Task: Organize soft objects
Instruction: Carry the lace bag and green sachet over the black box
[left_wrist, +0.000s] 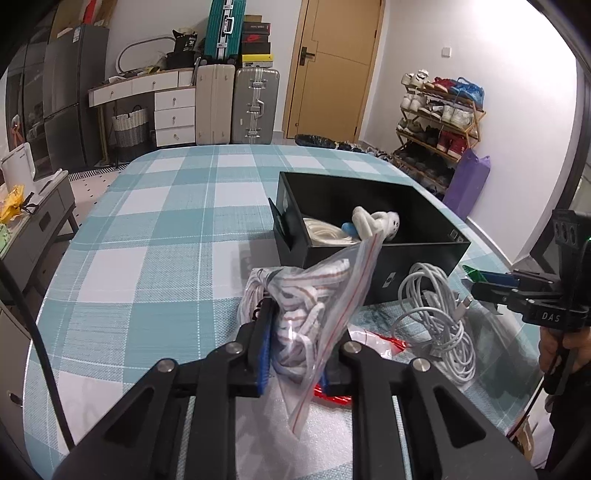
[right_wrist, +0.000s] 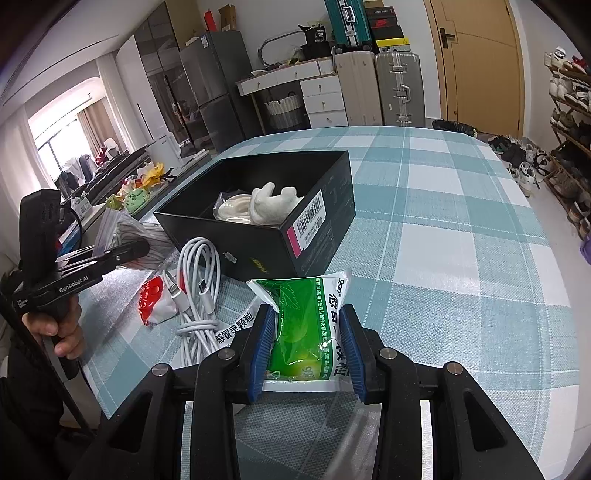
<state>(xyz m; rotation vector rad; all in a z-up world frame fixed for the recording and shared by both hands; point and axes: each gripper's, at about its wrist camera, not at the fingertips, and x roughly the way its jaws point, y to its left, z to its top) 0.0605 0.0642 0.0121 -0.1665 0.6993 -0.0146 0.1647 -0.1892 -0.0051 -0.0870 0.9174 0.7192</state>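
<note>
In the left wrist view my left gripper (left_wrist: 299, 332) is shut on a clear zip bag (left_wrist: 306, 295) that holds striped cloth, lifted a little above the table. My right gripper (right_wrist: 306, 314) is shut on a green and white sachet (right_wrist: 303, 325), just in front of the black box (right_wrist: 258, 243). The open box (left_wrist: 406, 258) holds a white plush toy (left_wrist: 373, 221) and a bag of white cord (left_wrist: 325, 230). A coiled white cable (left_wrist: 436, 314) and a red and white packet (right_wrist: 151, 299) lie on the table between the two grippers.
The table wears a teal and white checked cloth (left_wrist: 166, 221), with a white foam sheet (left_wrist: 325, 424) near its front edge. A person's hand (right_wrist: 55, 325) grips the left tool. Suitcases (left_wrist: 236, 107) and a shoe rack (left_wrist: 439, 122) stand beyond the table.
</note>
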